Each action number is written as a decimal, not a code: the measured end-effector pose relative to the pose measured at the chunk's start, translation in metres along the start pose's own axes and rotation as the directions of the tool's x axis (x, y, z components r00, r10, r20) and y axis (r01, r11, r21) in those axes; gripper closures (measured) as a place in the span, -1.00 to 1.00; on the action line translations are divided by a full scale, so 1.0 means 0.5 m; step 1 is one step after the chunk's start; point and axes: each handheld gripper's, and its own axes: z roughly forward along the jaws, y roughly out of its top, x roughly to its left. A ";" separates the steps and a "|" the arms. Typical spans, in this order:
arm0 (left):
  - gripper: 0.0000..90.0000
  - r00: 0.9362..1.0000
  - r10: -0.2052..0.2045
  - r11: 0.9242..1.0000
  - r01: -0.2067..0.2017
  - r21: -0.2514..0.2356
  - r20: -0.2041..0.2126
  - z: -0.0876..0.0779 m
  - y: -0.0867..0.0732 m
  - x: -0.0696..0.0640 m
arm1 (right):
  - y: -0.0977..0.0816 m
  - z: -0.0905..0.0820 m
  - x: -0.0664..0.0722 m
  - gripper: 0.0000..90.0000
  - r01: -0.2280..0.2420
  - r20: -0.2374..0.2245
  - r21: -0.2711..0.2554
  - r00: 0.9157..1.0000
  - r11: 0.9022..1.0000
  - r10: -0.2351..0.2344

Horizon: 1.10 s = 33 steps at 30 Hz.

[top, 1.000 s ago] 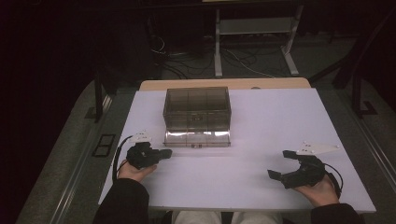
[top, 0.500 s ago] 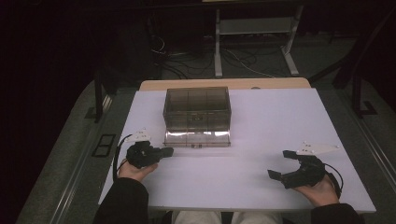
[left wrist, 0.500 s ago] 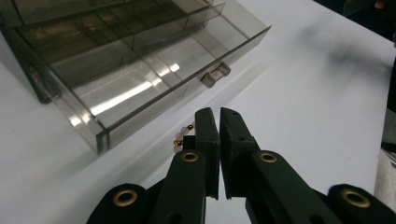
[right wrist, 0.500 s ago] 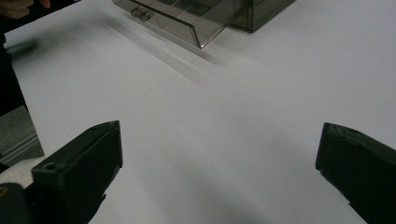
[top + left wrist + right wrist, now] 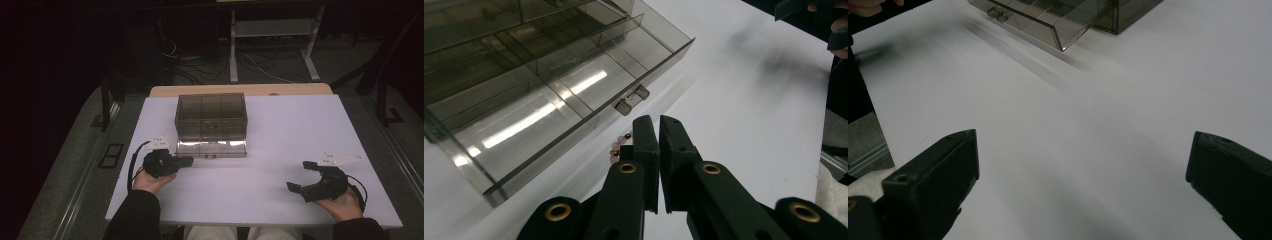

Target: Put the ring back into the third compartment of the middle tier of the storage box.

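Nothing has shifted over the last second: the left gripper (image 5: 658, 131) stays pinched on a string of beads (image 5: 618, 147) beside the smoky plastic drawer box's (image 5: 211, 120) pulled-out drawer (image 5: 212, 147), right gripper (image 5: 306, 176) idle, jaws wide, so drop-off still awaits.

Box (image 5: 211, 121): smoky transparent plastic, glossy, smooth, strong light streaks on its open drawer (image 5: 549, 107). Table (image 5: 280, 145): white, matt, smooth top; far edge strip looks like pale wood. Left gripper (image 5: 655, 131) and right gripper (image 5: 1083, 165): black matt plastic jaws, brass-coloured metal rivets. Beads (image 5: 616, 150): small, glossy, pinkish and brown.
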 end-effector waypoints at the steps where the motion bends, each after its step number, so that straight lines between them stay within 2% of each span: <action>1: 0.91 1.000 0.001 1.000 -0.001 0.001 0.001 0.002 0.001 -0.001 | 0.000 0.000 0.000 -1.00 -0.002 0.000 0.001 1.000 1.000 0.002; 7: 0.91 1.000 0.006 1.000 -0.006 0.005 0.005 0.008 0.012 -0.005 | 0.000 -0.001 0.001 -1.00 -0.004 0.000 -0.001 1.000 1.000 0.004; 27: 0.91 0.997 0.064 0.998 -0.065 0.026 0.053 0.052 0.056 -0.028 | -0.001 -0.001 0.000 -1.00 0.000 0.001 -0.001 1.000 1.000 0.000; 33: 0.91 0.996 0.069 0.997 -0.070 0.027 0.055 0.056 0.063 -0.030 | -0.001 -0.001 0.000 -1.00 0.000 0.000 -0.001 1.000 1.000 0.000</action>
